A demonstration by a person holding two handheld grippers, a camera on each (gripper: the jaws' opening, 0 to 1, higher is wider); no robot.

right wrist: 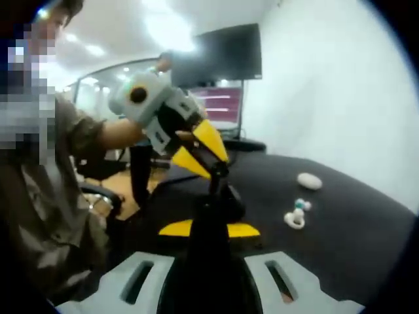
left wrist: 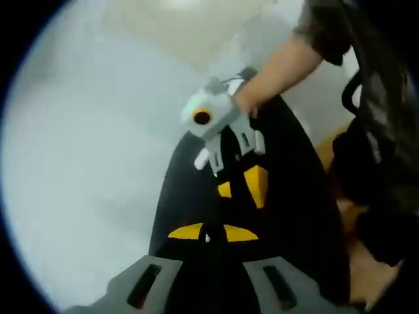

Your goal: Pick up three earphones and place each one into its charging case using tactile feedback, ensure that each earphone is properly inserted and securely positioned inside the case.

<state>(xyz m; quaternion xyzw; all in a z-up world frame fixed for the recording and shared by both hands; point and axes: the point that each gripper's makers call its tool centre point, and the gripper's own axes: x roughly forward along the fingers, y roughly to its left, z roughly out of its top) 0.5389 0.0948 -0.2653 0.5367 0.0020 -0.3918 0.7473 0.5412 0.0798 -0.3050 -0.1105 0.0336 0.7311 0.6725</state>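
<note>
On the black table lie a white oval charging case and, nearer, a small cluster of white earphone pieces. Both are to the right of my grippers and well apart from them. My right gripper rises from the bottom of the right gripper view with its black, yellow-marked jaws shut and nothing seen between them. My left gripper comes in from the upper left, held by a hand, shut, its tips meeting the right gripper's tips. In the left gripper view the left gripper points at the right gripper.
A person stands at the left of the table, with an office chair beside it. A dark monitor stands at the table's far end. A white wall runs along the right. Pale floor lies beyond the table edge.
</note>
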